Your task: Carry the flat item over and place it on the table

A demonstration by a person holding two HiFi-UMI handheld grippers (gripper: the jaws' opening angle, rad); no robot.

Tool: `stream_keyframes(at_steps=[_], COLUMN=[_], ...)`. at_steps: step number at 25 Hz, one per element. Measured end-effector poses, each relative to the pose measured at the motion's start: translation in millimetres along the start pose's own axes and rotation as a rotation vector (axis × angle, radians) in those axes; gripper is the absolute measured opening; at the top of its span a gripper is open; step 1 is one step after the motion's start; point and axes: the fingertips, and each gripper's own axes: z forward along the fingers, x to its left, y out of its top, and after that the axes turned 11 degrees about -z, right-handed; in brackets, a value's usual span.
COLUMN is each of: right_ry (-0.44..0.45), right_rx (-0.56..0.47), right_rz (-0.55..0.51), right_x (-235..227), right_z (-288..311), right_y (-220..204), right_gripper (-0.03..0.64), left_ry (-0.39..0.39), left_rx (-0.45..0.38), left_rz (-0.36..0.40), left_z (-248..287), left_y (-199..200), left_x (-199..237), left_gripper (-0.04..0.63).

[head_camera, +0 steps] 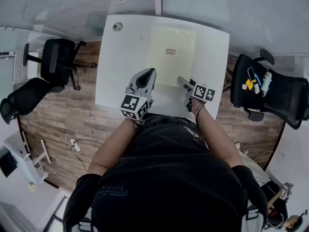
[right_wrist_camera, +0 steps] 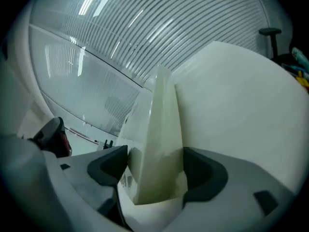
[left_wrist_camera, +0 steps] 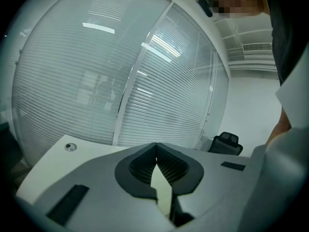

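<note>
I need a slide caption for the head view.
Left gripper and right gripper at the near edge of the flat sheet on the white table.

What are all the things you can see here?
table: one, white, middle.
flat sheet: one, pale yellow, lying on the table.
chairs: three, black, two left, one right.
small items: several, colourful, on the right chair.
power strip: one, white, on the wooden floor at left.
left gripper: one, grey, fingers shut on the sheet.
right gripper: one, grey, fingers open around the sheet's edge.
</note>
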Motion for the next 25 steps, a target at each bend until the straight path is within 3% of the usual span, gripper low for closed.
stream_keyframes(at_steps=[4, 7, 10, 16, 25], right_ry=[-0.132, -0.164, -0.163, -0.175, -0.079], right_rx=[0.076, 0.044, 0.006, -0.065, -0.18], right_rz=[-0.215, -0.271, -0.316, -0.426, -0.69], right_x=[-12.9, -9.8, -0.6, 14.2, 83.3], right_z=[-1.2, -4.2, -8.6, -26.8, -62.9], right_y=[-0.2, 12.6, 26.7, 46.2, 68.1], right_gripper=[0.341, 0.339, 0.323, 0.195, 0.063], left_ry=[-0.003, -0.004, -0.006, -0.016, -0.009], left_rx=[0.004, 0.001, 0.001, -0.011, -0.062], left_rz=[0.002, 0.003, 0.004, 0.014, 0.04], left_z=[2.8, 3.4, 4.4, 3.3, -10.4], left_y=[-0.4, 0.7, 1.3, 1.2, 9.7], left_x=[-1.3, -0.4, -1.5, -11.1, -24.7], left_gripper=[0.015, 0.014, 0.014, 0.015, 0.015])
